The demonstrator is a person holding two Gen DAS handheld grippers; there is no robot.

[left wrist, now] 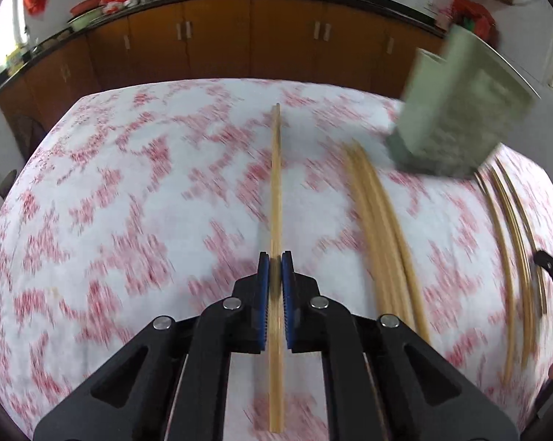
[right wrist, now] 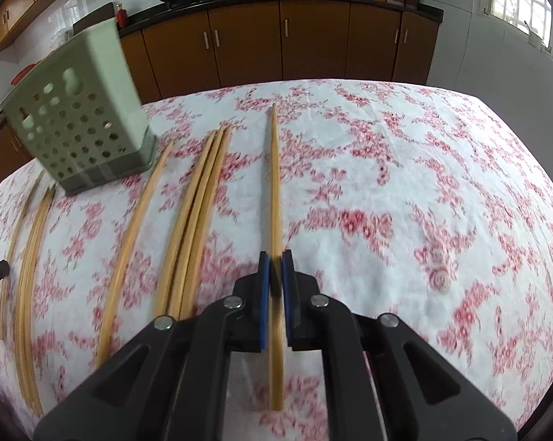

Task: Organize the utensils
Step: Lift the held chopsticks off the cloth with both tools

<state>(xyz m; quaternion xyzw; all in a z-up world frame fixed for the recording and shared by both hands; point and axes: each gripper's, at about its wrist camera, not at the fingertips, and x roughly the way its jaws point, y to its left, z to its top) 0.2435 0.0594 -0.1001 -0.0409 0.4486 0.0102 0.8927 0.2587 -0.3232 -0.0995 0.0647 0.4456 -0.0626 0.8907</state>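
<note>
Both grippers, left [left wrist: 275,261] and right [right wrist: 275,259], reach level over the tablecloth [right wrist: 386,191], jaws clamping chopsticks [left wrist: 275,183]

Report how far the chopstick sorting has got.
Done: nothing clearly; something shows dimly through the holes of the perforated green plastic holder, but it cannot be identified. In hand: the left gripper is shut on one wooden chopstick, and the right gripper on another wooden chopstick. Left: the loose wooden chopsticks lying on the red-flowered tablecloth.
</note>
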